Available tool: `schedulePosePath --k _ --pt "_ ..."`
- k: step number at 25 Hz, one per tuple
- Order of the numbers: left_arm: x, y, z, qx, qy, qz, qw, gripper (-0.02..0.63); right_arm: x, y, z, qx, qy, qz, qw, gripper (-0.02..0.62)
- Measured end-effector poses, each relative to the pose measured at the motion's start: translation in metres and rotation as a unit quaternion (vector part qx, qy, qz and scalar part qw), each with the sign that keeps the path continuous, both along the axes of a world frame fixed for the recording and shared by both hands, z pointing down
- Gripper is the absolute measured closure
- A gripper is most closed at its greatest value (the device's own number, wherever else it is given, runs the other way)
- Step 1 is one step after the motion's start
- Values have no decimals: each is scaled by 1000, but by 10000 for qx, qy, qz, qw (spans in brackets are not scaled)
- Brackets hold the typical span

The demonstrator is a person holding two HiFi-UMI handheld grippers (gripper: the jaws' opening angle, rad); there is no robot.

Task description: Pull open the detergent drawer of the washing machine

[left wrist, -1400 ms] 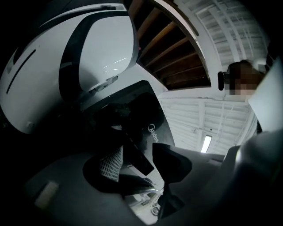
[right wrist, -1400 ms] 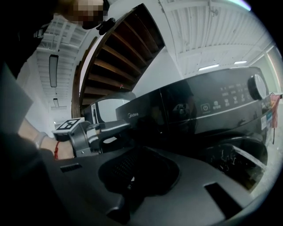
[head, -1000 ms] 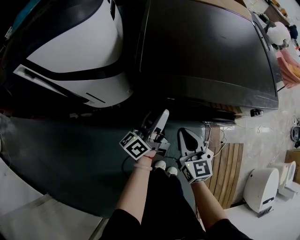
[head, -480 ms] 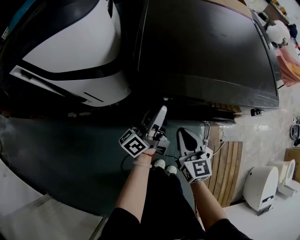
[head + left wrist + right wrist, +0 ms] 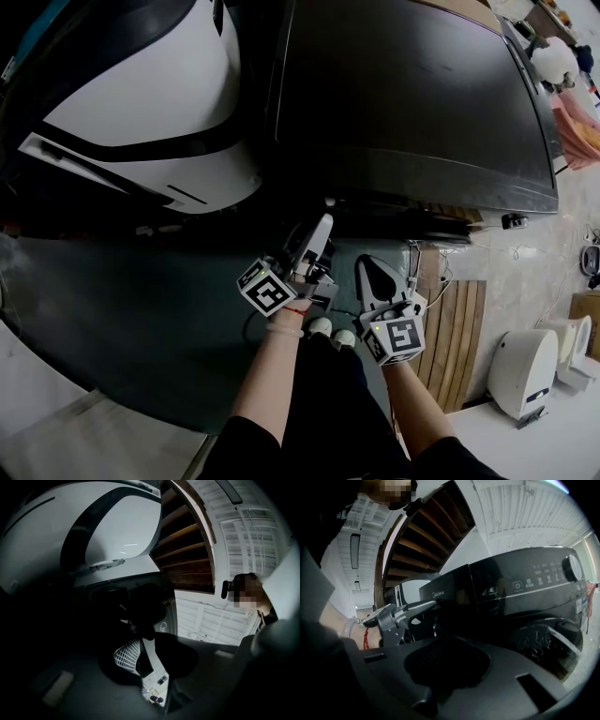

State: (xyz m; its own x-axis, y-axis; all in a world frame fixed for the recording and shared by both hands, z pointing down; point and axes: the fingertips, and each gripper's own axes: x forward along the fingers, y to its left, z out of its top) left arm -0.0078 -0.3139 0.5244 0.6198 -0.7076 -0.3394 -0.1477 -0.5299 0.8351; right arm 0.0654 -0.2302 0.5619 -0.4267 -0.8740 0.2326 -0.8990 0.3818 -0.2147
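Under your head camera, the black washing machine (image 5: 412, 94) is filling most of the view, with a white appliance (image 5: 141, 84) sitting just beside it on the left. At the upper left corner of the machine's front, the detergent drawer (image 5: 449, 591) is looking flush and shut. You are probably dealing with a light, rigid plastic tray behind a glossy, slippery face, so I am judging its lower edge the place to hook, pulling straight out. Your left gripper (image 5: 321, 234) is reaching up at that corner. Its jaws have just been closing and are standing narrowed, not visibly pinching the drawer yet. Your right gripper (image 5: 380, 279) is hanging back, jaws wide, holding nothing.
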Motion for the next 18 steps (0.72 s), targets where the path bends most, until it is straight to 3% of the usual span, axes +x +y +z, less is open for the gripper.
schedulePosePath --k 18 --pt "-2 15 0 -15 -88 198 9998 509 3 9 -3 58 44 233 9997 575"
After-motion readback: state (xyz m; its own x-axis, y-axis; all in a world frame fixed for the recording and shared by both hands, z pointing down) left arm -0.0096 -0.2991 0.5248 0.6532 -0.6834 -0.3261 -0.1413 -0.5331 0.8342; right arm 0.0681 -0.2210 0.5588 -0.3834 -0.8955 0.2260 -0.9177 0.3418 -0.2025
